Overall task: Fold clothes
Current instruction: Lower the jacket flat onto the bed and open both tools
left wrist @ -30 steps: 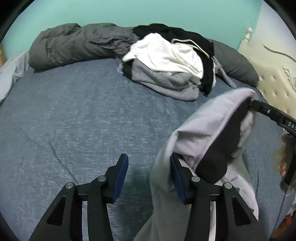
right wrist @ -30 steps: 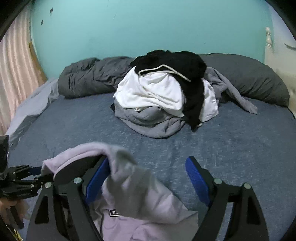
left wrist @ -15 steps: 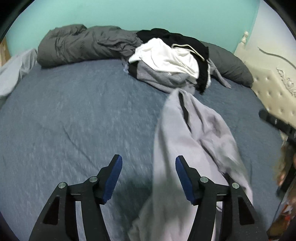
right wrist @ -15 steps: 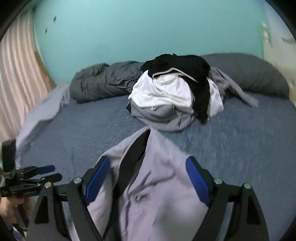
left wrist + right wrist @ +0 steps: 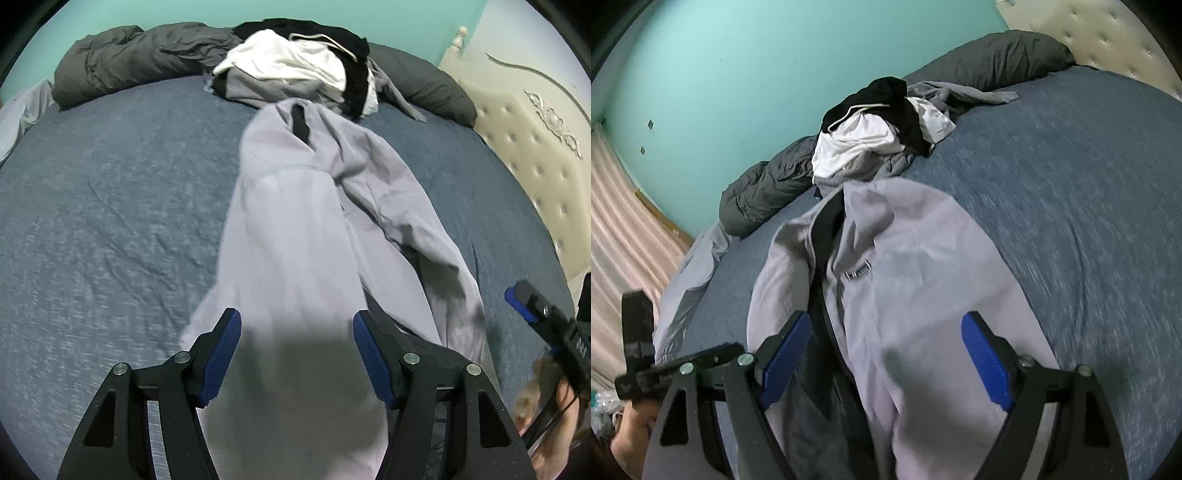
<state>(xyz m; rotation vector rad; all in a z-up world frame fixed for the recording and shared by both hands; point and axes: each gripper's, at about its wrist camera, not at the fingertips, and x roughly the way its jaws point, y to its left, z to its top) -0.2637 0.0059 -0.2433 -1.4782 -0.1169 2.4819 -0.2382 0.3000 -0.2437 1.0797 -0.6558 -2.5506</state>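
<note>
1. Your left gripper (image 5: 297, 354) is spread wide, holding nothing, with the jacket (image 5: 295, 229) passing between its fingers.
2. Your right gripper (image 5: 886, 360) is spread wide too, empty, above the same jacket (image 5: 905, 280).
3. The jacket stretches from the bed's (image 5: 92, 221) near edge toward the middle.
4. Its far end reaches the pile of clothes (image 5: 295, 66) by the far edge.

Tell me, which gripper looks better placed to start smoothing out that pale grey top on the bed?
Probably the left gripper: it is open over the grey top's wide smooth panel. The right gripper, also open, sits over the bunched dark-lined opening. It is a close call.
</note>
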